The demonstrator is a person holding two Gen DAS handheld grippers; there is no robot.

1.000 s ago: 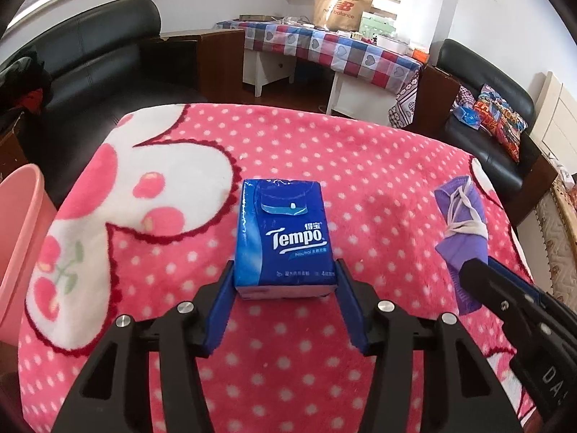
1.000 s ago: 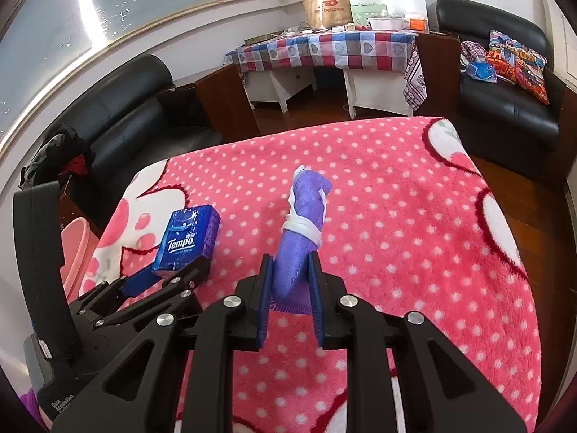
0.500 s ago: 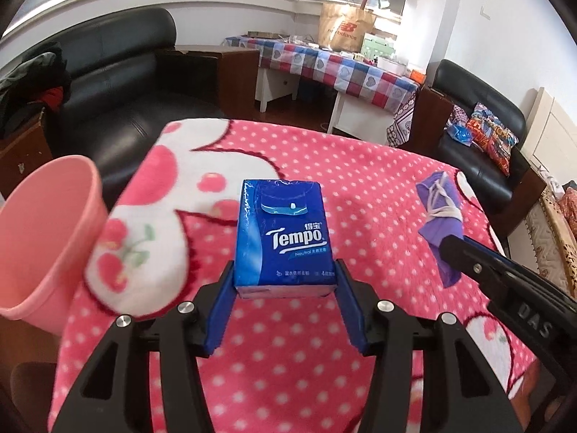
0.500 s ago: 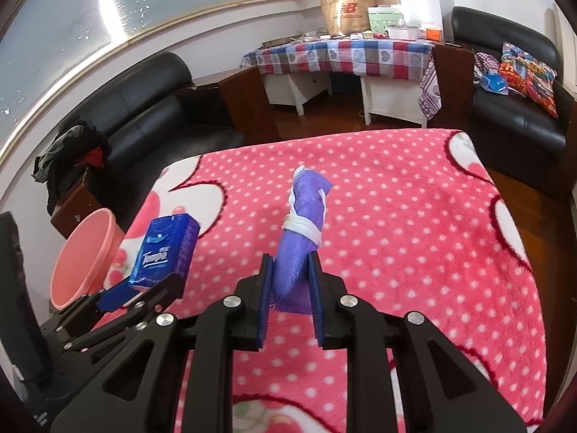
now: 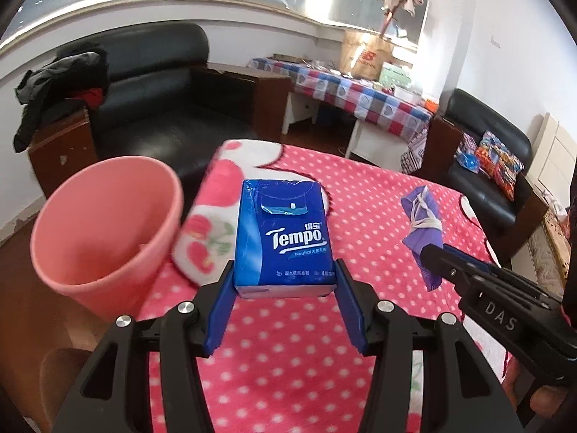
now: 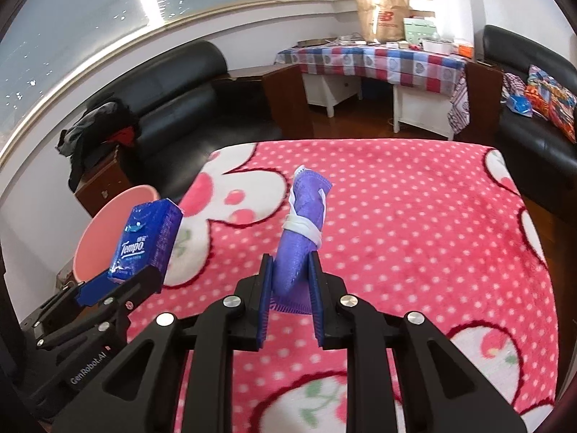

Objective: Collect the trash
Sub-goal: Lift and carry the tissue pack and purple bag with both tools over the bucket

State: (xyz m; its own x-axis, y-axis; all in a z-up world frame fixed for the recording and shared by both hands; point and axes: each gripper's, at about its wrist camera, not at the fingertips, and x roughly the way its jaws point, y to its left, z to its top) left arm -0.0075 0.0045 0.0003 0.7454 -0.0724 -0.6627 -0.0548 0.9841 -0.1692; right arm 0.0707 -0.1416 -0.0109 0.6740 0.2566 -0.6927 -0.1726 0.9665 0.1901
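My left gripper (image 5: 285, 290), pinching the blue Tempo tissue pack (image 5: 283, 238), has neared the round pink plastic bin (image 5: 104, 231) left of its jaws; my right gripper (image 6: 288, 288) pinches the rolled purple mask (image 6: 301, 223); dropping comes next.

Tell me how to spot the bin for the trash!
Find the big pink polka-dot blanket. Just off its left edge, in front of the black sofa, stands the bin. It is the only plain pink, open-topped bucket there, with no dots on it.
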